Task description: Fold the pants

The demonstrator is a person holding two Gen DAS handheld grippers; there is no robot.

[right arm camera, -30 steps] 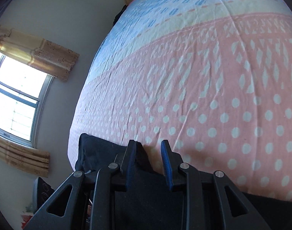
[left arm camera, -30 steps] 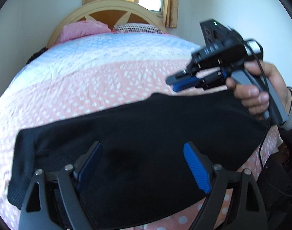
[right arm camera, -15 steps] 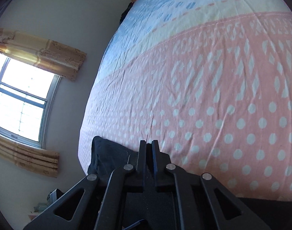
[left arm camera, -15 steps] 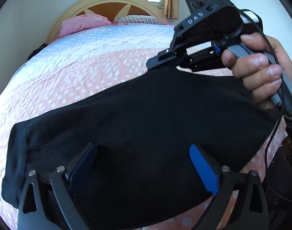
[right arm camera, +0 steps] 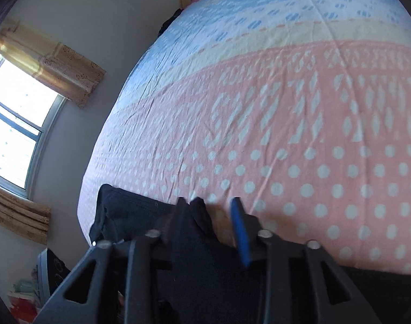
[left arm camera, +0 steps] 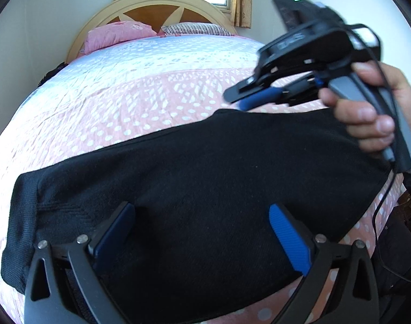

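Note:
The black pants lie folded in a wide band across the near part of the bed. My left gripper is open and empty, hovering over their near middle. My right gripper is held in a hand just above the pants' far right edge, its blue-padded fingers apart. In the right wrist view the right gripper is open over the pants' edge, with no cloth between its fingers.
The bed has a pink, dotted and light blue cover. A pink pillow and a striped pillow lie by the wooden headboard. A curtained window is on the wall beyond the bed.
My right gripper was shut at the pants' far edge half a second ago; it has now opened and lifted off the cloth. My left gripper stayed open over the pants.

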